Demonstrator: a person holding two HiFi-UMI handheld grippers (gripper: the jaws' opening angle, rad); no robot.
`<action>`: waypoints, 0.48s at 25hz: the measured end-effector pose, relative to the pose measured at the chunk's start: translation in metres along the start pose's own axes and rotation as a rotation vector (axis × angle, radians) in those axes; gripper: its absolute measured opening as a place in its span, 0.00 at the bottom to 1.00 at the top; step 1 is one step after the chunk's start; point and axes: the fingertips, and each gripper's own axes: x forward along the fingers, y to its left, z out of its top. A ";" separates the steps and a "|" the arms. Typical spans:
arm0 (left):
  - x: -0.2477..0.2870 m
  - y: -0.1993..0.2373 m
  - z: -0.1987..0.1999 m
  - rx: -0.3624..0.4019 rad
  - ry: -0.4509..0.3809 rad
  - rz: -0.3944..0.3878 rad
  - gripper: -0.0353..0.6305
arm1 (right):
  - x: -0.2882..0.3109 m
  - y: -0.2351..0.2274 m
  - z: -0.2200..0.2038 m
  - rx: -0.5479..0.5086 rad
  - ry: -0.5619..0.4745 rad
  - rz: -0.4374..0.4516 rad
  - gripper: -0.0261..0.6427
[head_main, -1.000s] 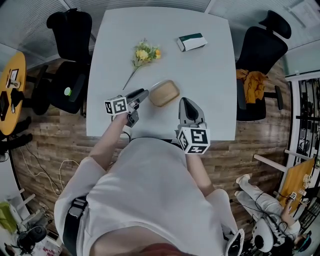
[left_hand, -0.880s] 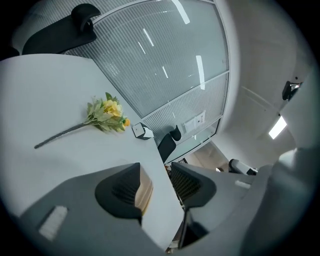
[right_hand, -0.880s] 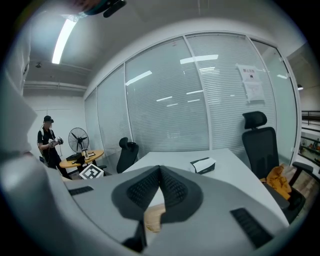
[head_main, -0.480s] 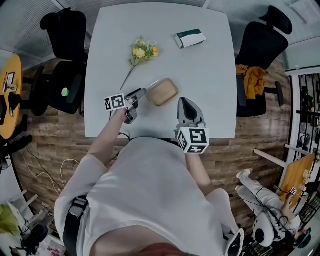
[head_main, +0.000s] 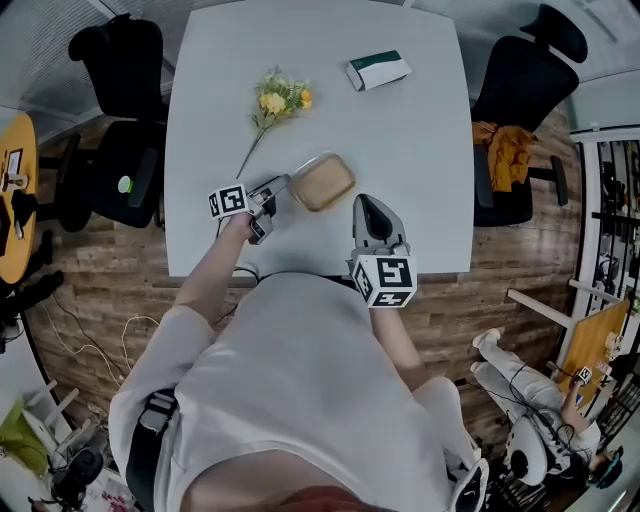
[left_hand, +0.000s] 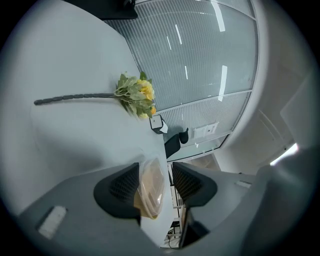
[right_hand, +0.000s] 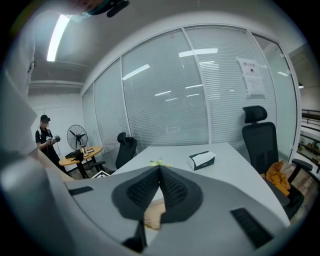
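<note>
Well, from the head view, the left gripper (head_main: 283, 187) sits at the near-left corner of the tan rounded container with a clear plastic lid (head_main: 323, 181), which lies flat on the white table (head_main: 420, 150), toward the near edge. The right gripper (head_main: 365, 201) rests just beside the container's near-right side. A yellow artificial flower spray with a grey stem (head_main: 272, 106) and a white and dark green box (head_main: 378, 70) lie farther back, well apart from it. In the left gripper view, the left gripper (left_hand: 154, 168) has its jaws parted, with the container's rim (left_hand: 151, 187) between them. The rim lies against one pad, with a gap to the other. I judge that off-centre seat to be the main risk: a squeeze would shove the container sideways on the smooth tabletop or tip it. The thin lid looks glossy and flexible, so it could buckle or pop. In the right gripper view, the right gripper (right_hand: 160, 169) is clenched on nothing, and the tan container (right_hand: 155, 215) peeks out just below its jaws. A careless nudge from that closed tip could skid it. The container itself looks shallow, pale brown and round-cornered, with its lid seated.
</note>
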 end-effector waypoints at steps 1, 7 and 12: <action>0.001 0.003 0.000 -0.008 0.000 0.001 0.35 | 0.000 0.000 -0.001 -0.002 0.003 0.000 0.05; 0.006 0.011 -0.001 -0.074 -0.015 -0.030 0.35 | 0.004 0.002 -0.003 -0.001 0.013 0.003 0.05; 0.011 0.020 -0.003 -0.098 -0.037 -0.028 0.35 | 0.005 0.000 -0.002 0.009 0.009 0.007 0.05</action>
